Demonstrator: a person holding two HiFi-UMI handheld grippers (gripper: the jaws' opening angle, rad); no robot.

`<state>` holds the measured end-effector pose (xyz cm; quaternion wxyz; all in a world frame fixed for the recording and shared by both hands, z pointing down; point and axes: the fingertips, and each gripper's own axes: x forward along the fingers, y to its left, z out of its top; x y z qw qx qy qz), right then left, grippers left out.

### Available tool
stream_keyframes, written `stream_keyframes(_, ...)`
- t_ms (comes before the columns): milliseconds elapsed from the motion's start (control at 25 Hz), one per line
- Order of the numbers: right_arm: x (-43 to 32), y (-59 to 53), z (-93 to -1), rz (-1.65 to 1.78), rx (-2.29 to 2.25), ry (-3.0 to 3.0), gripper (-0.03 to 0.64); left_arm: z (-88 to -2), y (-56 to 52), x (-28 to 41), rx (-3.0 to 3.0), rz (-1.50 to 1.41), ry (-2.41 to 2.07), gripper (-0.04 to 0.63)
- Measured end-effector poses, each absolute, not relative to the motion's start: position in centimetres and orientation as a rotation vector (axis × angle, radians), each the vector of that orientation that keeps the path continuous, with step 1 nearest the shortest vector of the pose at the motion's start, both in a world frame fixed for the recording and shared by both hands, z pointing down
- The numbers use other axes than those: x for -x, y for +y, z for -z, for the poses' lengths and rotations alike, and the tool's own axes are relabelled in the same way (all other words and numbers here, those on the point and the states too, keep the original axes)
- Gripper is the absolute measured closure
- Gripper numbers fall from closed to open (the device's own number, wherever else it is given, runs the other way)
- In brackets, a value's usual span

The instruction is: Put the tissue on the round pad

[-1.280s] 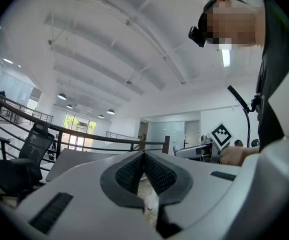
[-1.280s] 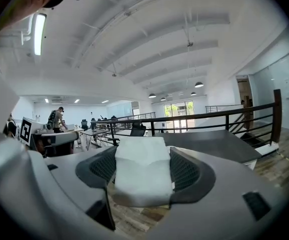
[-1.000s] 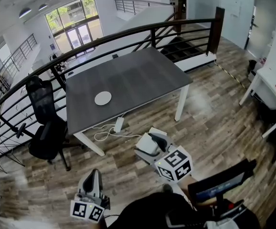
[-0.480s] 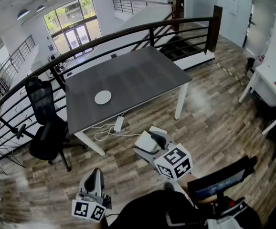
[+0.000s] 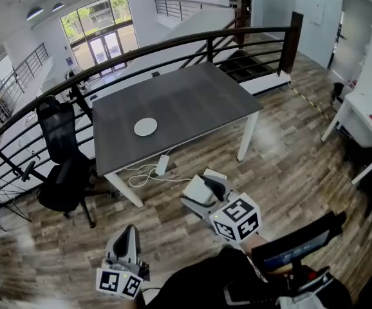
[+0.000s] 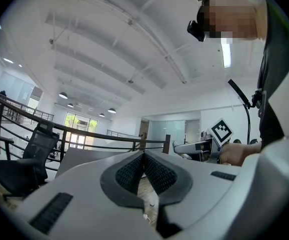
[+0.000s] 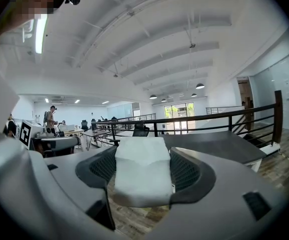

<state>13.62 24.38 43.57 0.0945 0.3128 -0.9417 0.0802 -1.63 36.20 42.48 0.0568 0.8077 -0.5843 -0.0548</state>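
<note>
White tissue point(image 7: 142, 176) clamped flat between the jaws of the right tool point(image 5: 202, 187), off the bench point(image 5: 192, 102), over the wood floor point(image 5: 289, 166). Round pad point(image 5: 145, 127) on the grey bench, well apart at 11 o'clock. Left tool point(image 6: 144, 156) at 7 o'clock, jaws pressed together on nothing.

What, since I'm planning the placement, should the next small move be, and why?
Probably carry the right gripper forward toward the table. Its jaws grip the tissue, while the round pad lies bare on the table, well ahead of it.
</note>
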Motion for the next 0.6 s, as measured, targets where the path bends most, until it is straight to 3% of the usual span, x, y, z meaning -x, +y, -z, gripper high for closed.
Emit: stream_keyframes(600, -8.9, 18.9, -43.2, -0.216, -0.804, -2.855, 0.284, -43.0, 33.2, 5.2, -2.347, 0.161, -1.873, 0.592)
